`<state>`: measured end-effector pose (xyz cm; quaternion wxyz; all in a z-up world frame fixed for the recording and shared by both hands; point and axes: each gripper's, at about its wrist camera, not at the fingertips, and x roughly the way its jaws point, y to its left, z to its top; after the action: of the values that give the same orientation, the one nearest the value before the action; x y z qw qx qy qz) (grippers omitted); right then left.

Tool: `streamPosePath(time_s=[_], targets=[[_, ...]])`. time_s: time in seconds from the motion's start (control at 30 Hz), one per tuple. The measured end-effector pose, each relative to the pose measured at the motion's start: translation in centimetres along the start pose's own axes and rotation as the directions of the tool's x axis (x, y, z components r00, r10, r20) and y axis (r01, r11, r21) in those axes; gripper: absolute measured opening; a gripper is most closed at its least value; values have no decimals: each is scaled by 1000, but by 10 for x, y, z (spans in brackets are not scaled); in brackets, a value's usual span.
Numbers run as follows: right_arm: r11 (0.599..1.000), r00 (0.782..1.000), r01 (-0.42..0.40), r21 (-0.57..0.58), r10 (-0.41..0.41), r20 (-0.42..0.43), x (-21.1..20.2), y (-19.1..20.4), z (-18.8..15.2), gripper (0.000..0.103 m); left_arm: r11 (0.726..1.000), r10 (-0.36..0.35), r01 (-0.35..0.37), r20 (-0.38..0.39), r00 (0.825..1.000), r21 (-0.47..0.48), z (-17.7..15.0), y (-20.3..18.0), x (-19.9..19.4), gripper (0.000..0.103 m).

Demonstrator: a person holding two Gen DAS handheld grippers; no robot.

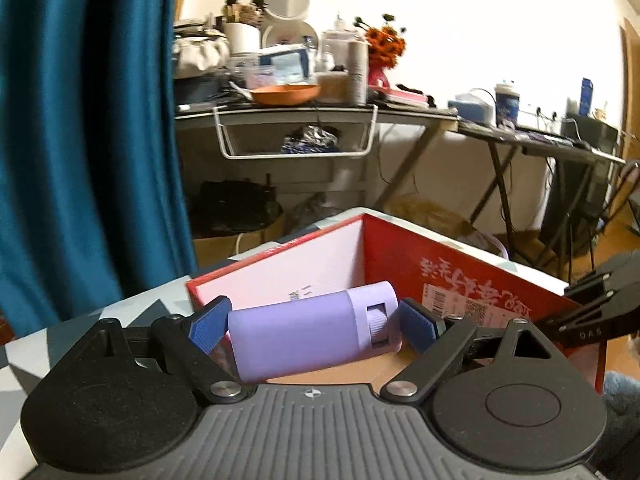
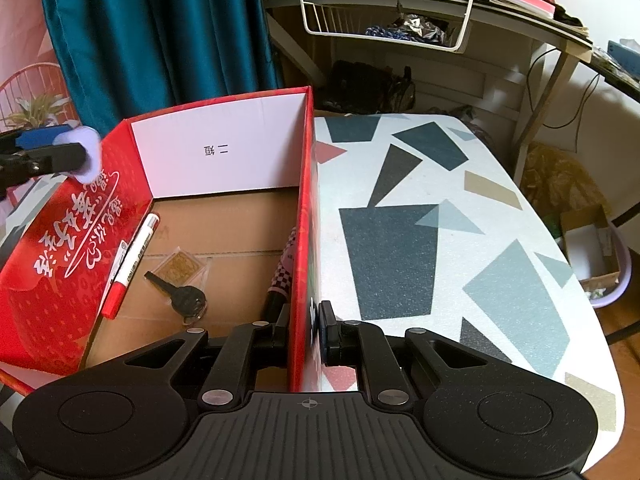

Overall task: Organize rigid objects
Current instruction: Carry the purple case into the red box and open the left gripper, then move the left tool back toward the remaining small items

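Two blue pads of the left gripper (image 1: 314,330) stand wide, clamped on the ends of a lilac cylinder (image 1: 312,330) lying crosswise, long axis level, its cap end to the right, above the red box (image 1: 460,280). The right gripper (image 2: 306,334) is pinched tight on the box's side wall. Inside lie a marker (image 2: 132,258) and a key (image 2: 180,294). The box sits on a patterned table (image 2: 440,200), a teal curtain (image 2: 160,32) behind

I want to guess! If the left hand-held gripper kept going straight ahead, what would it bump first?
Probably the red box's inner wall beyond the purple bottle held in the left hand-held gripper; depth is unclear.
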<state>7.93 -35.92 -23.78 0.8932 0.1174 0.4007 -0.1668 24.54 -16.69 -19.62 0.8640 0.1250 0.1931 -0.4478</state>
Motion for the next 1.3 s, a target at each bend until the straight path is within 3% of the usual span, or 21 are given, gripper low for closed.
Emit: streamPosePath(time_s=[0.4, 0.77, 1.07, 1.3], targets=[[1000, 1000, 1, -6, -1, -6, 0, 0, 1, 11, 998, -69, 69, -51, 996, -5, -5, 13, 21, 91], [1000, 1000, 3, -6, -3, -7, 1, 1, 1, 11, 1000, -24, 24, -34, 999, 1, -9, 32, 5, 92], [1000, 1000, 0, -2, 0, -4, 0, 0, 1, 11, 997, 58, -56, -48, 997, 44, -16, 50, -23, 92], [1000, 1000, -3, 2, 3, 1, 0, 0, 0, 11, 983, 170, -176, -125, 978, -44, -48, 83, -54, 92]])
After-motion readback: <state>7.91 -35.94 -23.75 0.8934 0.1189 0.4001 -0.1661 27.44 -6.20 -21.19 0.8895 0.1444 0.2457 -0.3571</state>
